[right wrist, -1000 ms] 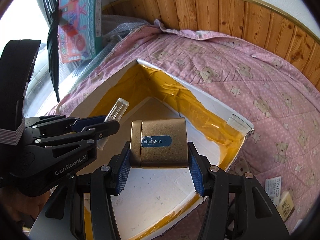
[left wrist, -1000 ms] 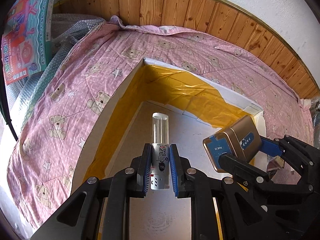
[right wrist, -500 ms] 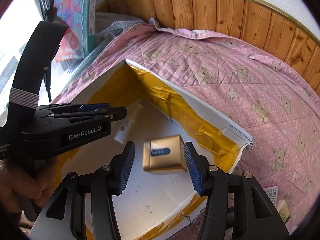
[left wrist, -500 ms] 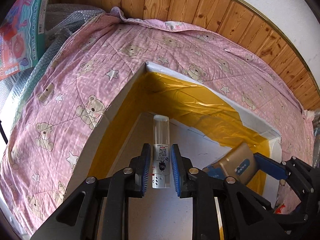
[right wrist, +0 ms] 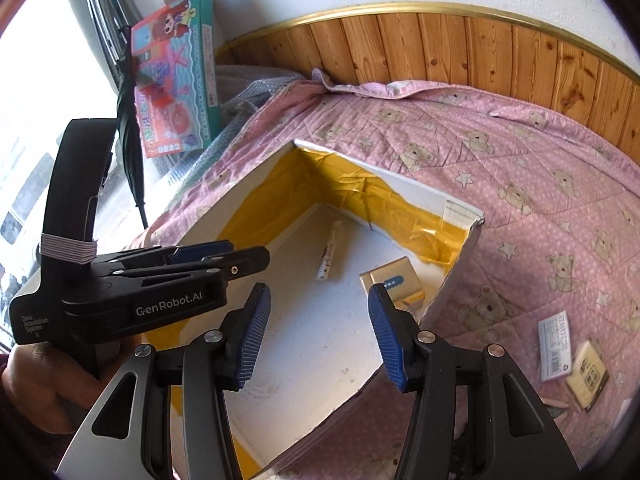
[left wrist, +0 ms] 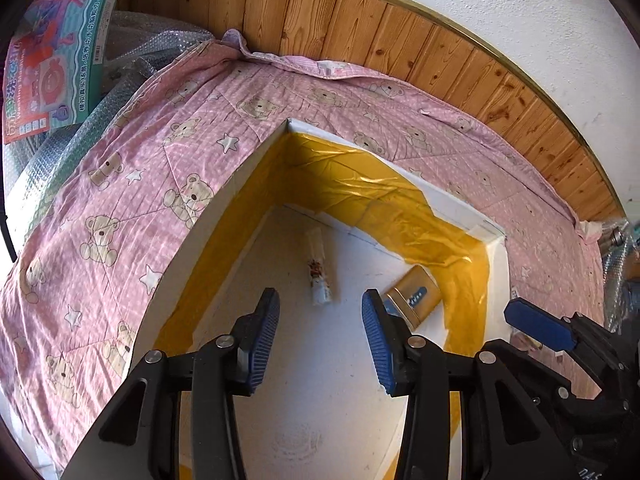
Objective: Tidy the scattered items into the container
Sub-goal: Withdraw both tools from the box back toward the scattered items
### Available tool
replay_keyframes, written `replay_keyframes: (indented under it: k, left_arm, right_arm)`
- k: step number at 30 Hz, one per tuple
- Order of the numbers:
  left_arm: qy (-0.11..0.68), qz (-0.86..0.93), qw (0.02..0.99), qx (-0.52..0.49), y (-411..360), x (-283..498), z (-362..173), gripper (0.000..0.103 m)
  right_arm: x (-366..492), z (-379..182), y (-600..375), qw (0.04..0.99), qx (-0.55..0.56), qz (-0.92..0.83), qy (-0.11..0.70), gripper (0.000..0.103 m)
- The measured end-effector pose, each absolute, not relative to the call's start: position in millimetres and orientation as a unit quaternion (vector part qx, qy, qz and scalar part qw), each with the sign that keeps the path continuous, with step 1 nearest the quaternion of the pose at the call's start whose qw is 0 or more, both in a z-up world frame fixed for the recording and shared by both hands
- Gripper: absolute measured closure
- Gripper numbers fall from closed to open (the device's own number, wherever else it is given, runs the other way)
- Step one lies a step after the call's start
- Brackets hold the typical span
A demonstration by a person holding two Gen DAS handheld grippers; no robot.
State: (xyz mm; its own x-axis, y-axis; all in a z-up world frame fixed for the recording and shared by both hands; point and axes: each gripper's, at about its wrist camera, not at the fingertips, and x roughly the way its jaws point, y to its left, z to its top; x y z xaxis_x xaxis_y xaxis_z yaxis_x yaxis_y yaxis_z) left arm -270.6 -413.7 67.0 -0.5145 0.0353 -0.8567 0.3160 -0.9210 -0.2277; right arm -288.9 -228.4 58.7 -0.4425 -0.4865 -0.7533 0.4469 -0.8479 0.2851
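Left gripper (left wrist: 321,334) gapes wide, empty, over the white yellow-taped foam box (left wrist: 224,208). On the box floor lie a clear slim spray bottle (left wrist: 319,276) near the far corner, then a gold rectangular tin (right wrist: 394,285) against the right wall. Right gripper (right wrist: 316,338) also spread wide, empty.

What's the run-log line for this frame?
left gripper: open, empty | right gripper: open, empty | spray bottle: lying in box | gold tin: in box | small packets: on quilt, outside
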Motion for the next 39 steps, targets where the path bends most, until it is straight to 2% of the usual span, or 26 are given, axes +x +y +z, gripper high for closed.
replay_keyframes:
  k: [21, 39]
  left_arm:
    - [0.167, -0.865, 0.106, 0.462, -364.9, -139.7, 109.8, 0.058]
    - [0.164, -0.884, 0.097, 0.428, -329.3, -94.5, 148.3, 0.058]
  right_arm:
    - [-179.1, 75.7, -213.0, 0.3, 0.438, -0.844, -0.076, 0.049]
    - [-122.9, 103.8, -185.5, 0.313, 0.409, -0.852, -0.095, 0.049]
